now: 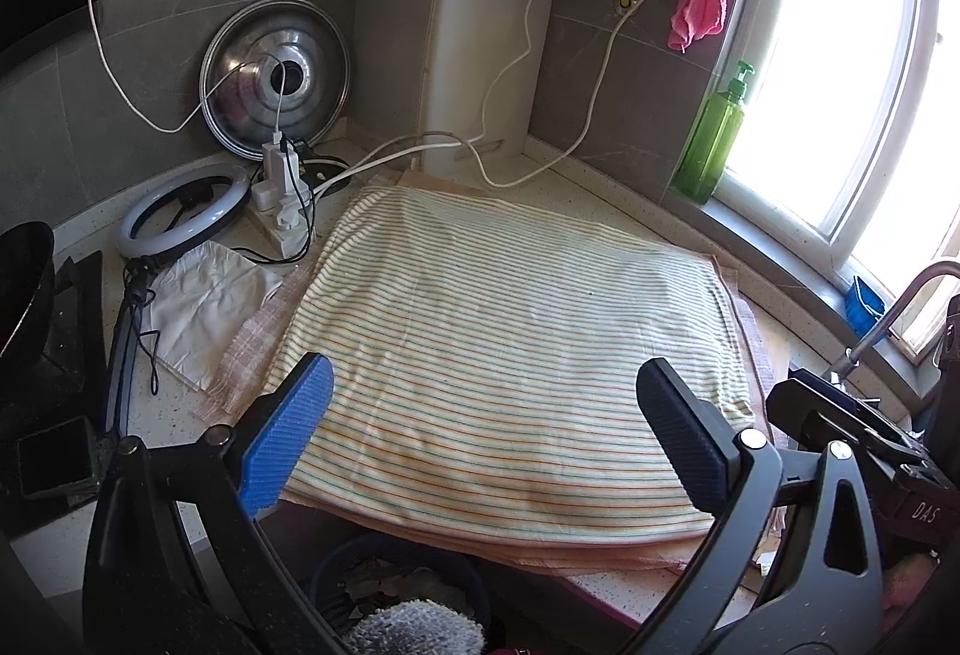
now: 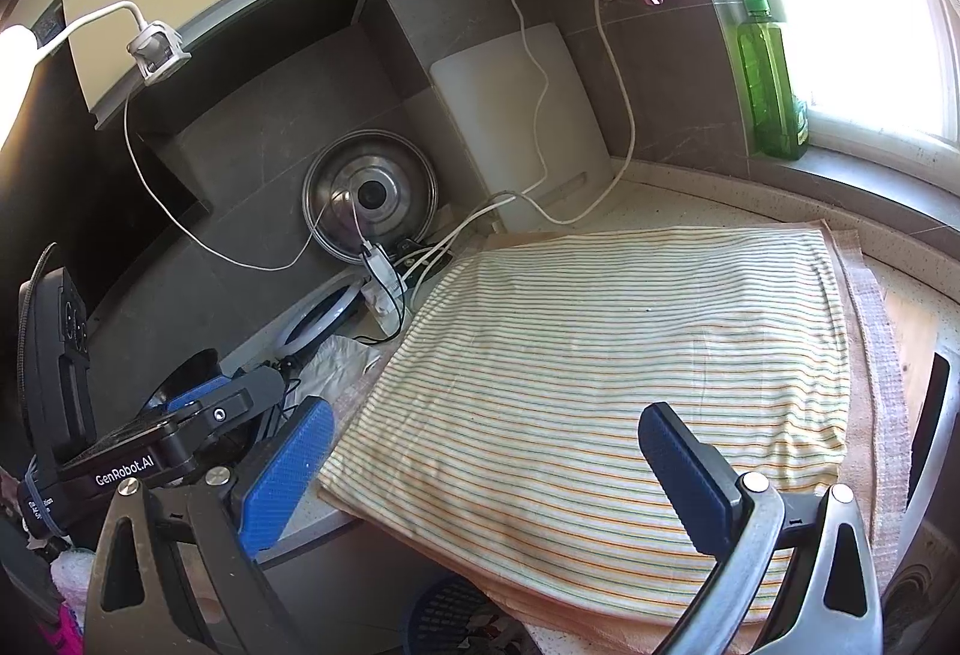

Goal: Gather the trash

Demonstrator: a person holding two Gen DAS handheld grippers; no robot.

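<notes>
Trash seems already gathered in the blue basket (image 1: 384, 583) below the tabletop (image 1: 606, 199) edge; none lies on the striped cloth (image 1: 510, 343). Left tongs (image 1: 486, 439) and right tongs (image 2: 486, 469) hang spread, empty. Next: perhaps the crumpled white paper (image 1: 198, 307). Beyond, pot lid (image 1: 276, 85), window (image 1: 852, 55).

Both wrists overlook striped cloth (image 1: 498, 331).

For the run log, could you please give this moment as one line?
left hand-held gripper: open, empty | right hand-held gripper: open, empty | both above striped cloth | bin below counter edge, holds trash
</notes>
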